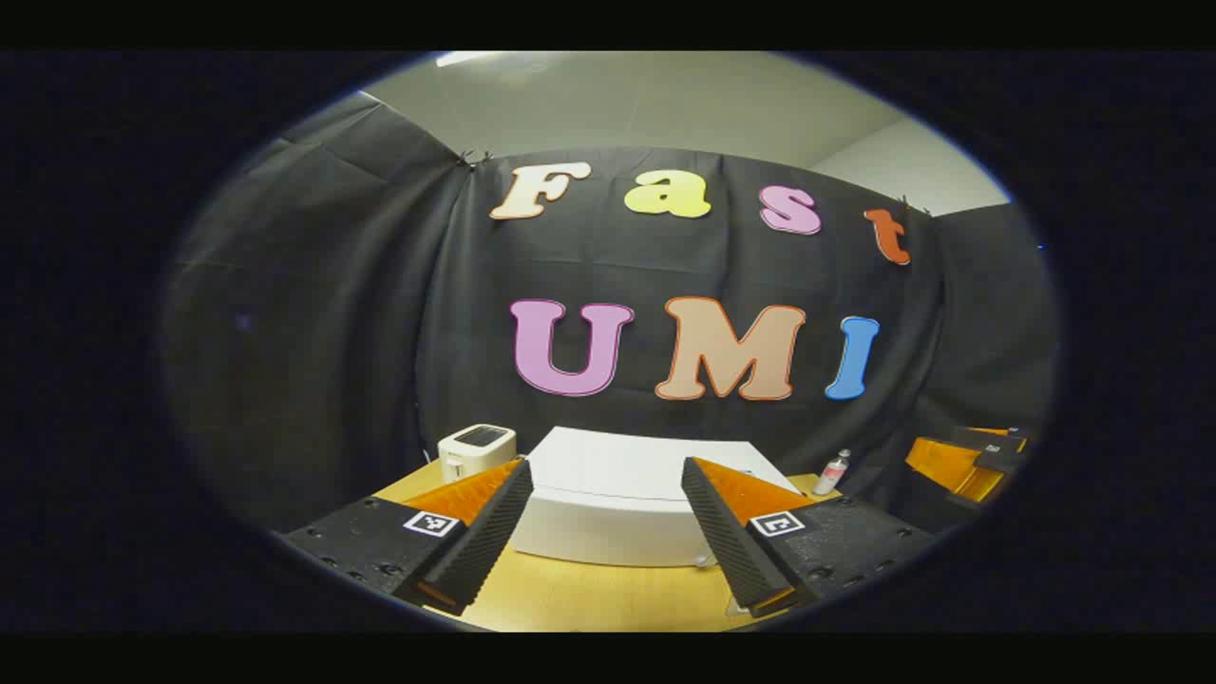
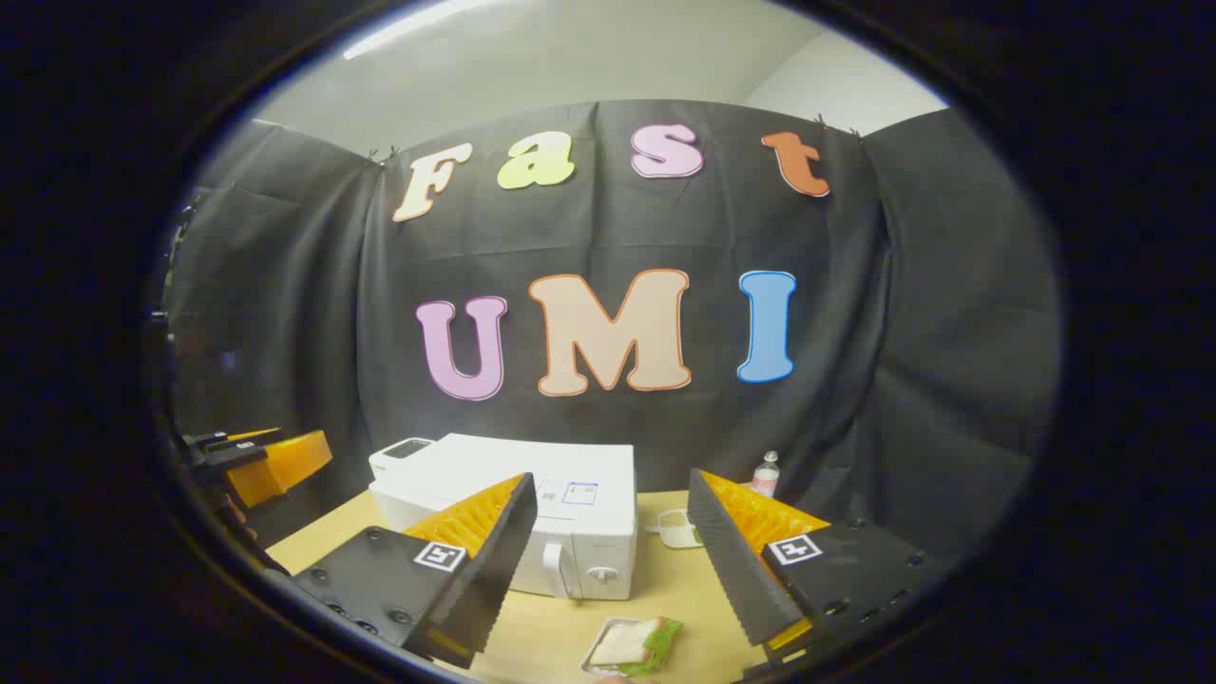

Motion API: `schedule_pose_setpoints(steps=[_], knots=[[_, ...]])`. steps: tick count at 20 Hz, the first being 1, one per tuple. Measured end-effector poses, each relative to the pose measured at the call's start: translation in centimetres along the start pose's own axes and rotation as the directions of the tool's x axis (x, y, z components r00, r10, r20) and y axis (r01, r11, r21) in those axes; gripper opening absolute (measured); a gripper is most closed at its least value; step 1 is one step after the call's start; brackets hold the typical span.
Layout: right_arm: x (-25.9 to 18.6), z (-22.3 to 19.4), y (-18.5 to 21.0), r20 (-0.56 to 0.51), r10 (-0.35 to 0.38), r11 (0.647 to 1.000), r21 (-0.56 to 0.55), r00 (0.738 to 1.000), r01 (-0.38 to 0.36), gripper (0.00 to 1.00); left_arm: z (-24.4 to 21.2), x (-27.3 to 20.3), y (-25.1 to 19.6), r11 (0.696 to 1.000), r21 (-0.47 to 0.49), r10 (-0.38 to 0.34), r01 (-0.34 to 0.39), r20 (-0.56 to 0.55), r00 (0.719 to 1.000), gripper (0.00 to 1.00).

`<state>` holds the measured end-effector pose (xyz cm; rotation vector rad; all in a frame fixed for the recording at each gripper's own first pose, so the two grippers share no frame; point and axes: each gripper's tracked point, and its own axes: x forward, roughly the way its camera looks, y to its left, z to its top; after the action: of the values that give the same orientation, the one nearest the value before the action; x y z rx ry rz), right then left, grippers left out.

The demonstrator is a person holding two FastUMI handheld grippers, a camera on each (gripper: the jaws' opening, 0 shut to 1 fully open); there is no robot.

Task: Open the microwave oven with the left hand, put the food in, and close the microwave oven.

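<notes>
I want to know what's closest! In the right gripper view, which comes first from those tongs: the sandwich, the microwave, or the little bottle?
1. Sandwich: on a tray just below the right tongs.
2. Microwave: farther back, toward the left.
3. Bottle: at the back right, by the wall.

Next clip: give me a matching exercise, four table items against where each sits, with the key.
Things:
1. microwave
2. toaster
3. sandwich tray
4. small bottle

Places:
A. on the table in front of the microwave, by the right claw
B. by the cloth wall, right of the microwave
C. middle of the table, door shut
D. behind the microwave's left corner

Pairs: 1-C, 2-D, 3-A, 4-B
</notes>
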<state>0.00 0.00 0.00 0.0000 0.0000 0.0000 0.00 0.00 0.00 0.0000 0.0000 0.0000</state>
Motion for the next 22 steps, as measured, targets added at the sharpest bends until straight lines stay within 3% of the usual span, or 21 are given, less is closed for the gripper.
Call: schedule_pose_setpoints(steps=[16, 19, 22], knots=[[1.1, -1.5, -2.8, -0.049, -0.005, 0.999, 0.039, 0.999, 0.007, 0.92, -2.3, -0.5, 0.0, 0.998, 0.0, 0.064, -0.064, -0.076, 0.995, 0.96], [1.2, -1.8, -3.0, -0.058, -0.013, 0.999, 0.038, 0.998, 0.015, 0.92, -3.0, 0.2, -0.5, 0.999, -0.001, 0.045, -0.046, -0.099, 0.994, 0.96], [1.2, -2.0, -3.9, -0.06, -0.045, 0.998, 0.031, 0.997, 0.047, 0.92, -4.7, 0.9, -2.2, 1.0, -0.019, -0.017, 0.014, -0.159, 0.987, 0.96]])
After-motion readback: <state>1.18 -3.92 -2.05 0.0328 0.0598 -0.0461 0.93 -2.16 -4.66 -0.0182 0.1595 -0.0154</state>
